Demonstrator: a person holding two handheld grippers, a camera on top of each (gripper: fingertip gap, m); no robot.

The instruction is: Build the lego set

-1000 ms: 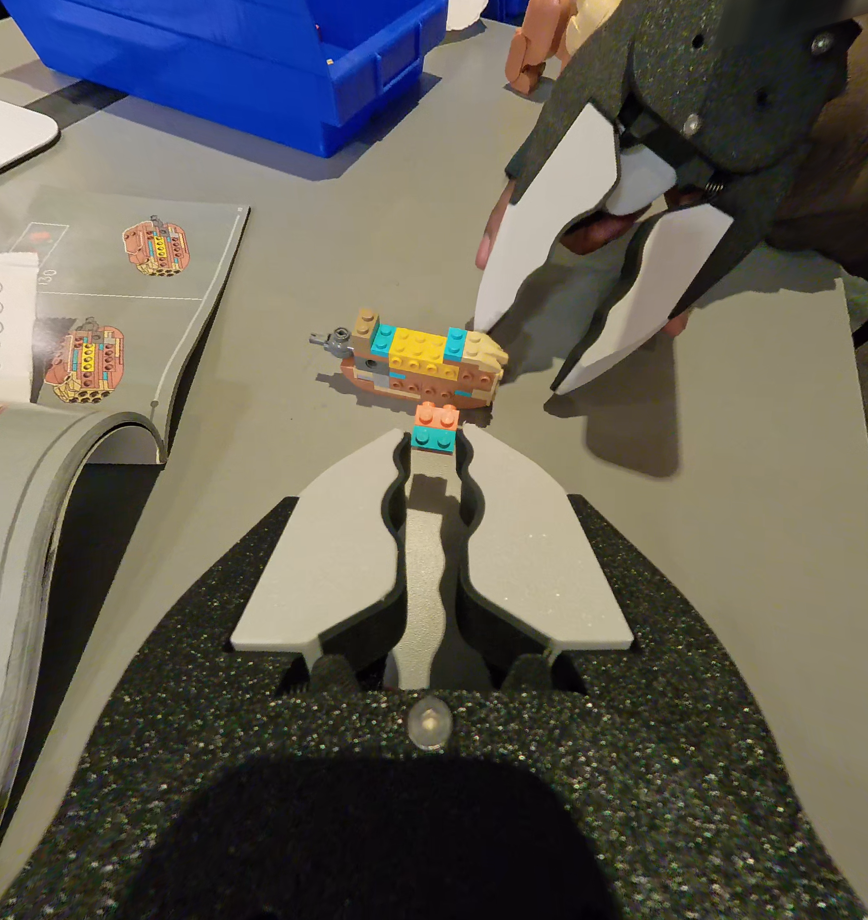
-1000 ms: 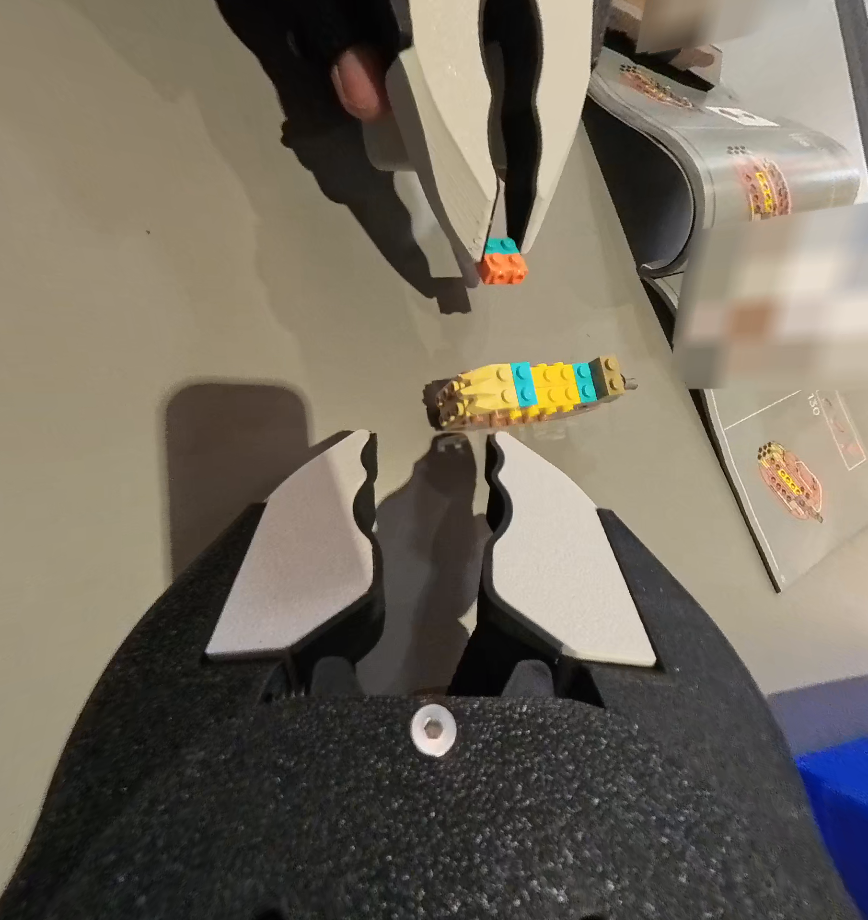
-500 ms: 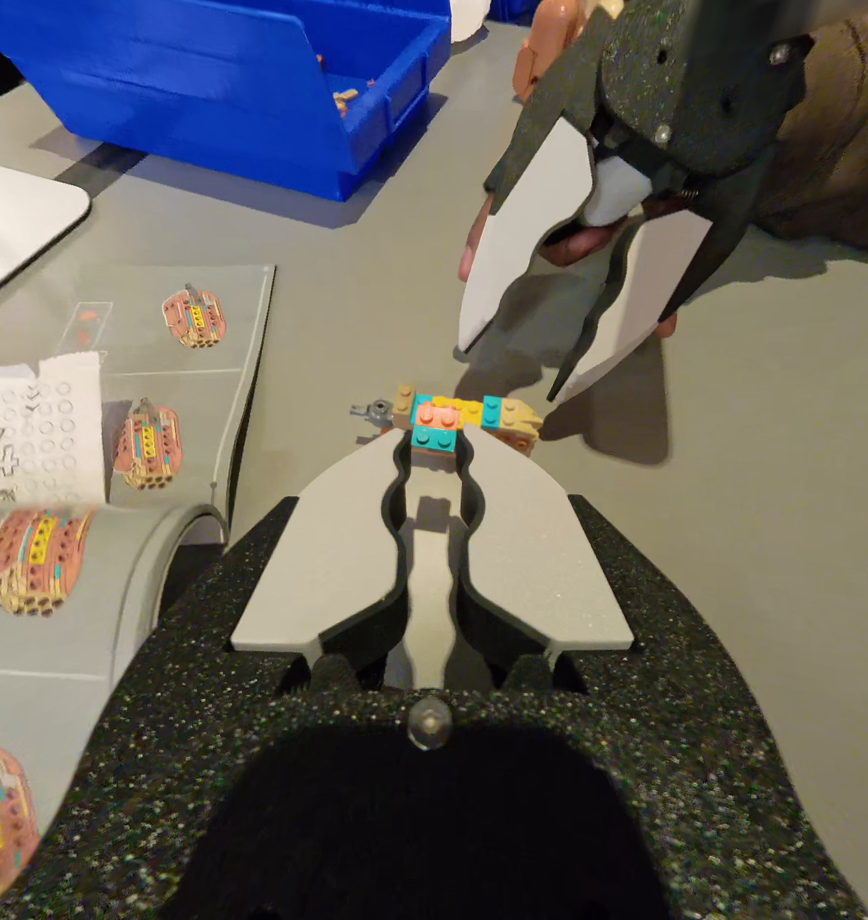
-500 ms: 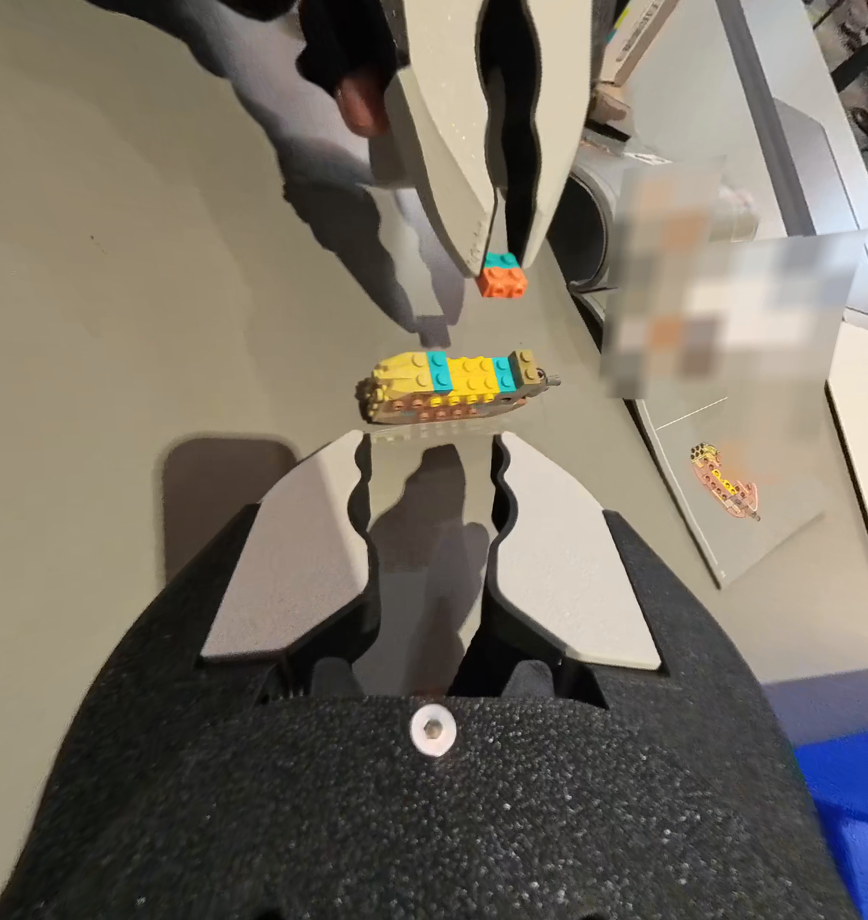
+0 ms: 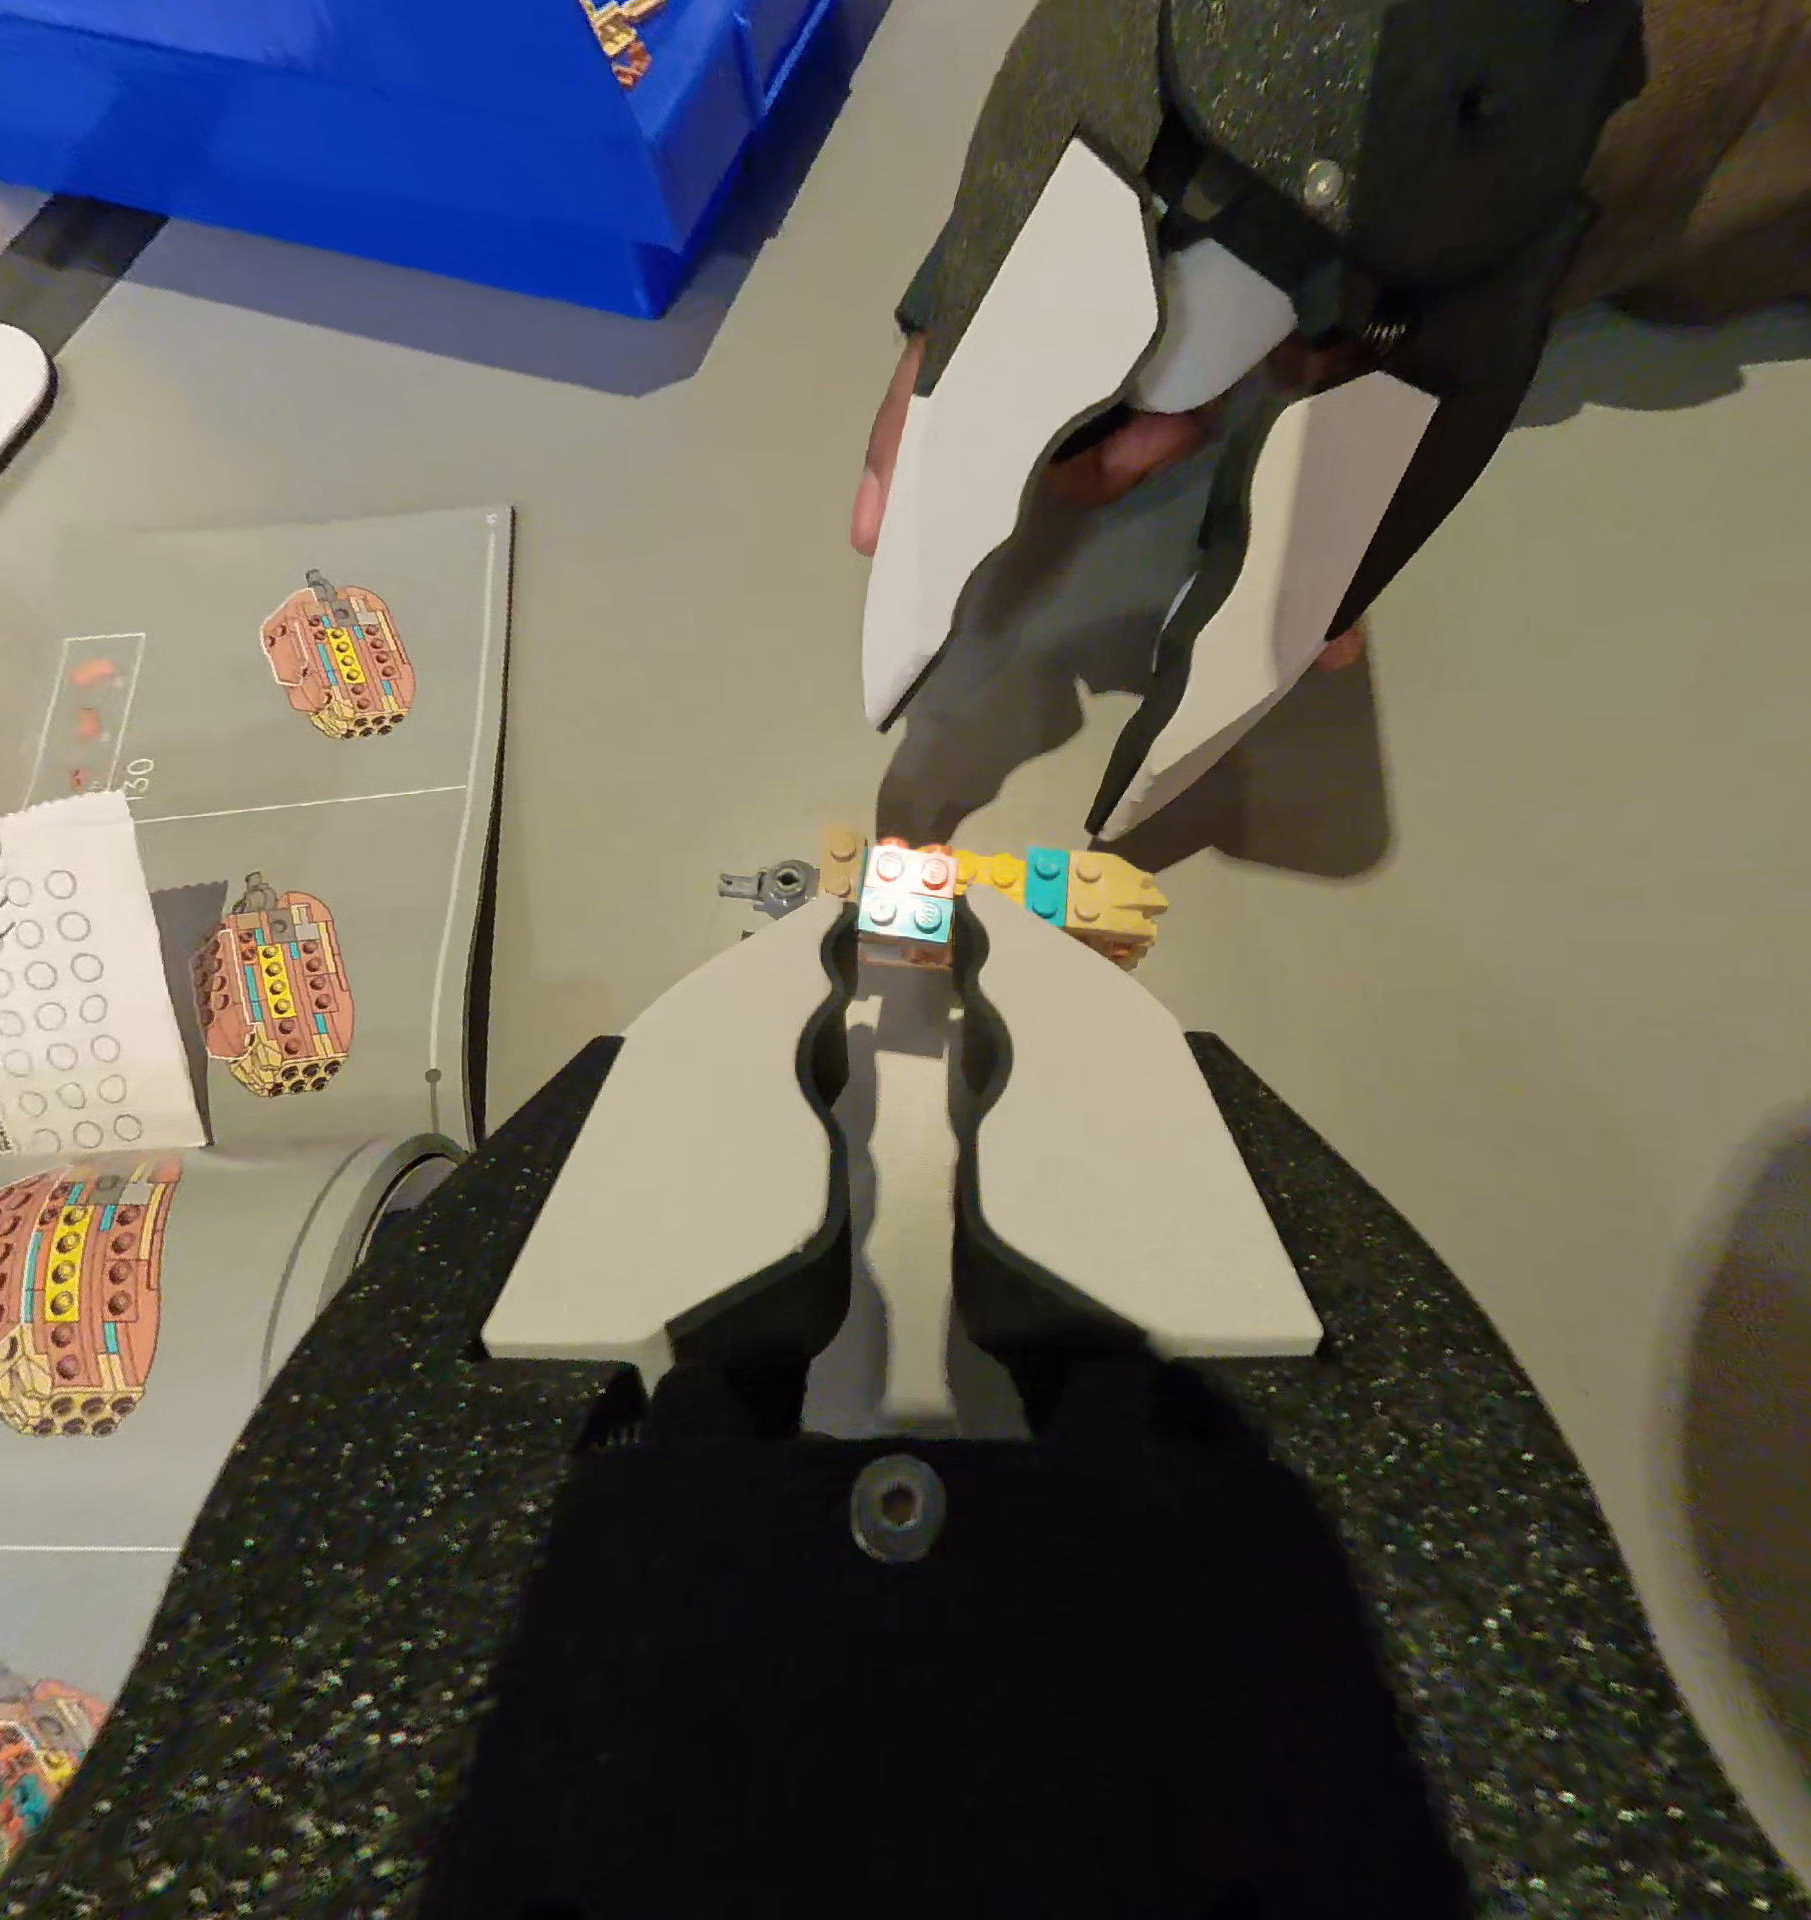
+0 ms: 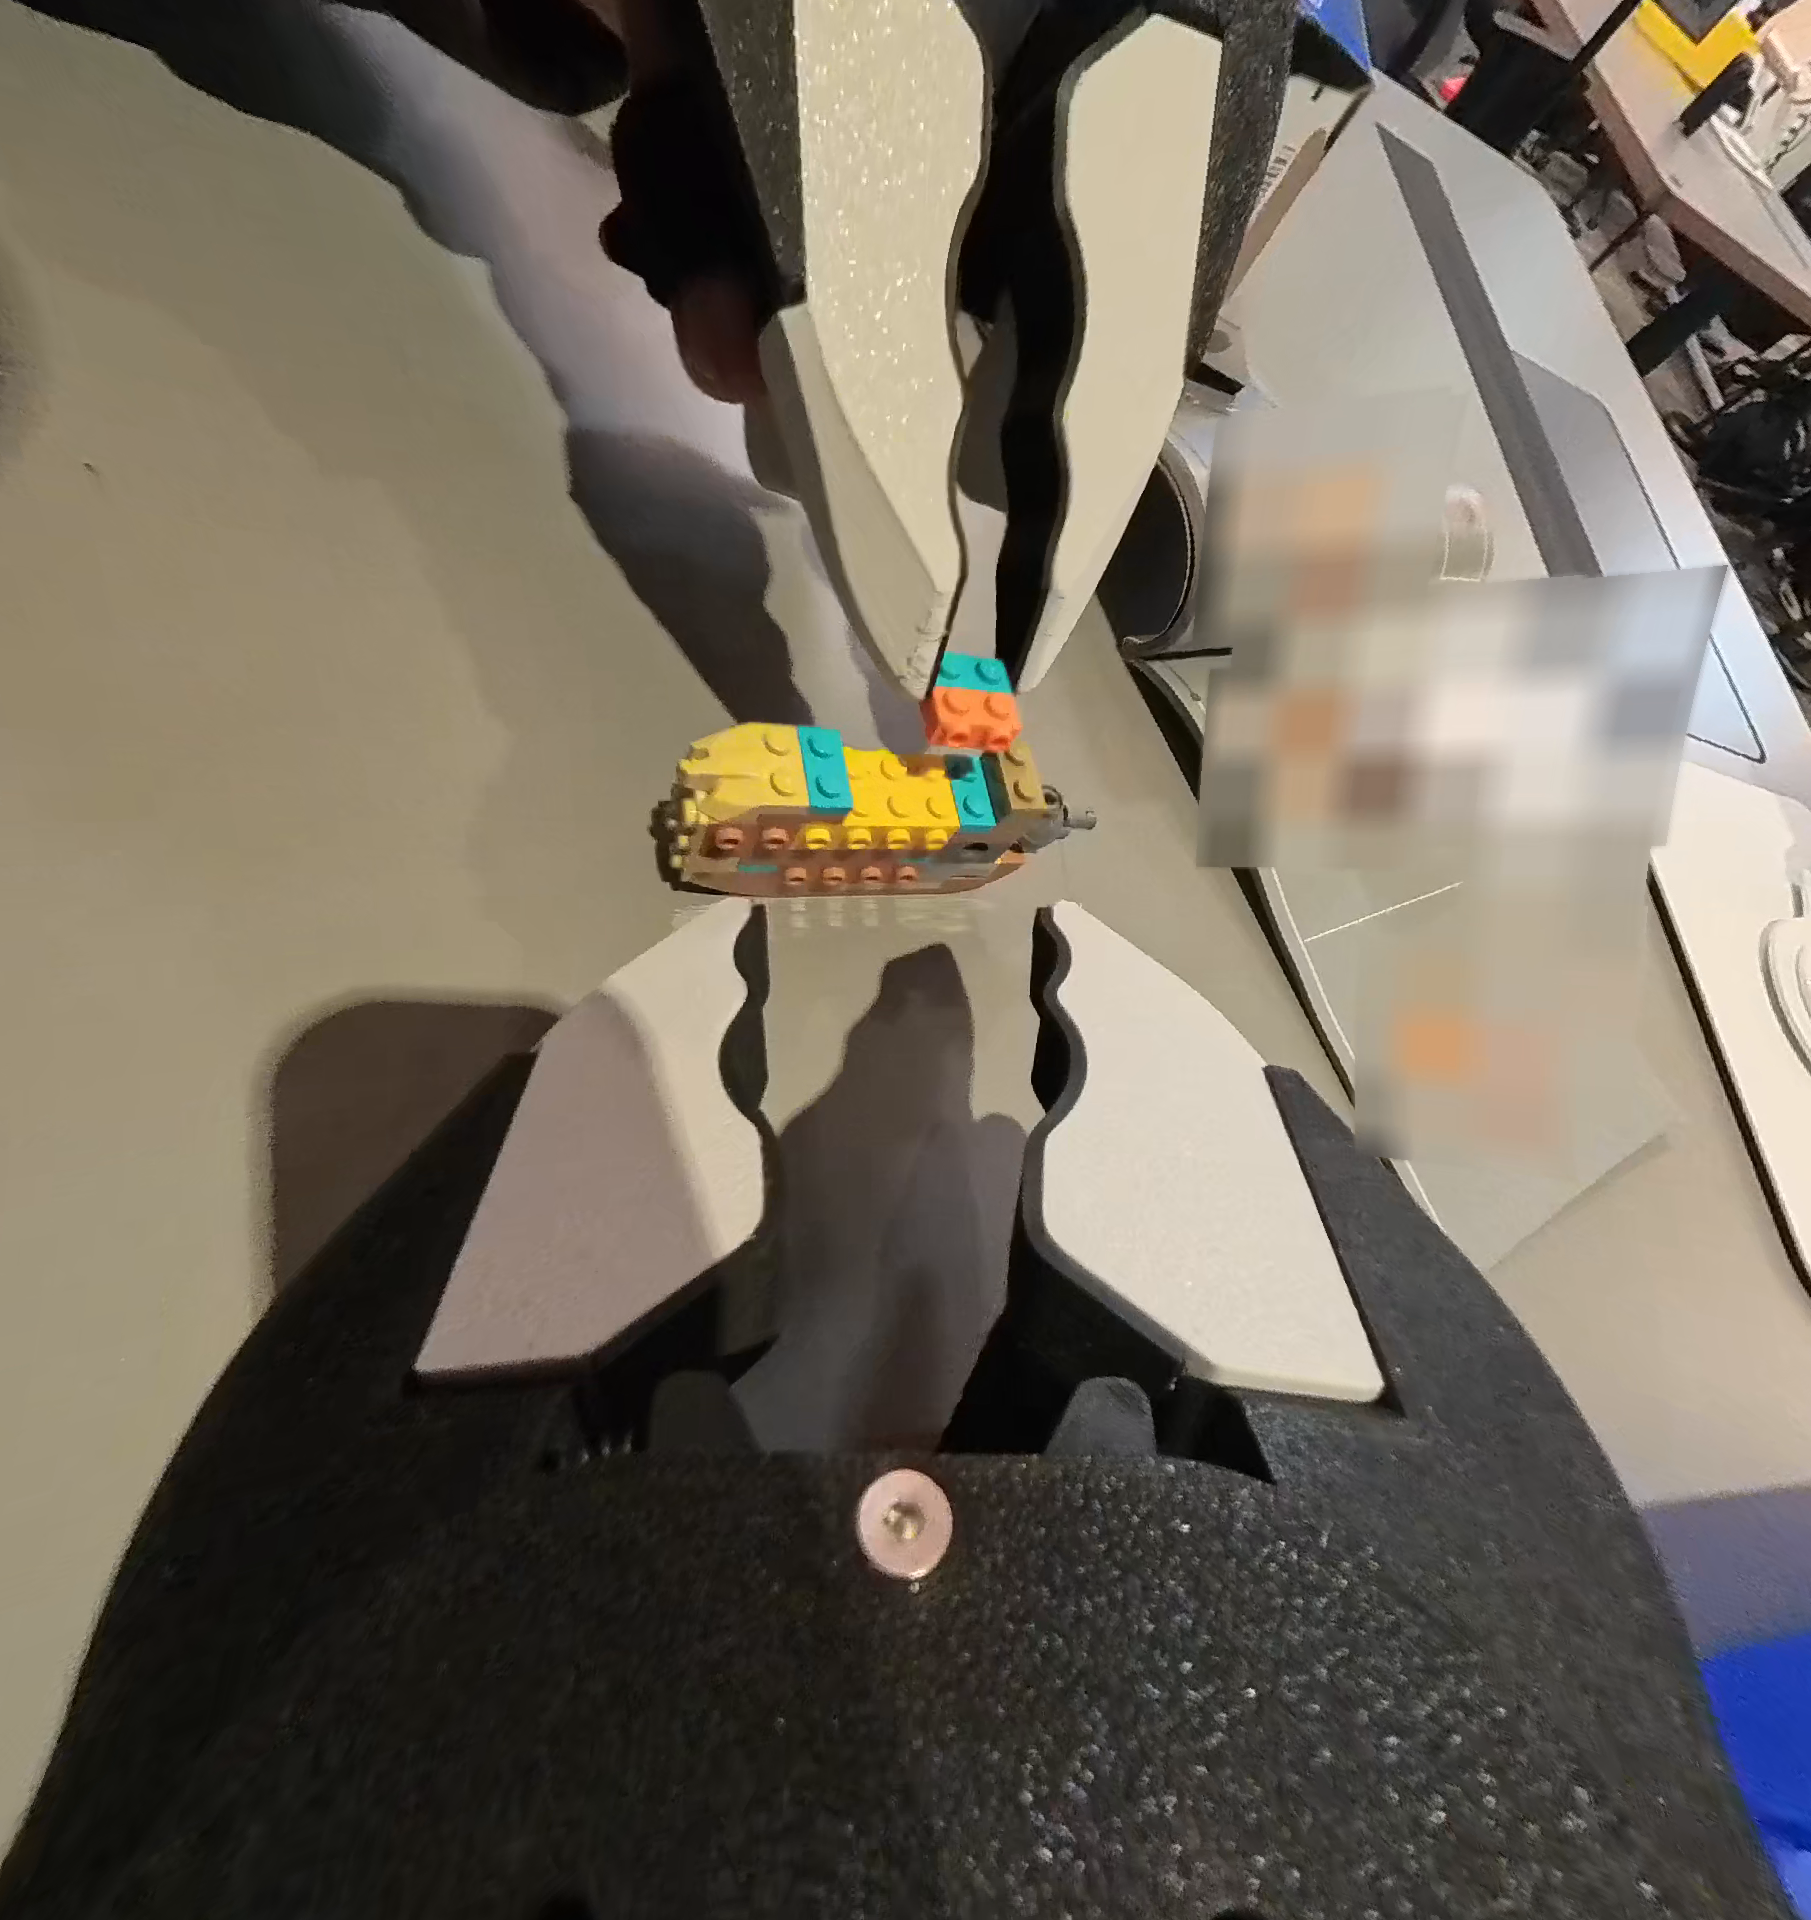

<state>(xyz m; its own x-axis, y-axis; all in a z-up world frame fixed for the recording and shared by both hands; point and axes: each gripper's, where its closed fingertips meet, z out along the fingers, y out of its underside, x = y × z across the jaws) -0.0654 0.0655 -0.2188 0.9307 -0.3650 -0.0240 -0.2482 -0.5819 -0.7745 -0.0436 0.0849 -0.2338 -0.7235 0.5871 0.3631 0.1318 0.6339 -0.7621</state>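
A small boat-shaped lego model [image 5: 1077,899] of tan, yellow, teal and brown bricks lies on the grey table [image 5: 1503,935]; it also shows in the right wrist view [image 6: 849,821]. My left gripper [image 5: 906,930] is shut on a small orange and teal brick piece [image 5: 908,894] and holds it right over the model's rear end, seemingly touching; in the right wrist view the piece [image 6: 972,704] sits at the model's right end. My right gripper [image 6: 896,920] is open and empty, just short of the model; the left wrist view shows it [image 5: 994,779] above and behind the model.
An open instruction booklet [image 5: 288,831] lies to the left of the model, with a white paper slip [image 5: 49,987] on it. A blue bin [image 5: 413,135] with loose bricks stands at the back left. A white board [image 6: 1763,987] lies beyond the booklet. Across from one pair of fingers to the other is roughly 4 cm.
My left gripper has carried the orange and teal piece forward and down onto the model's rear end. My right gripper has come closer to the model, still open.
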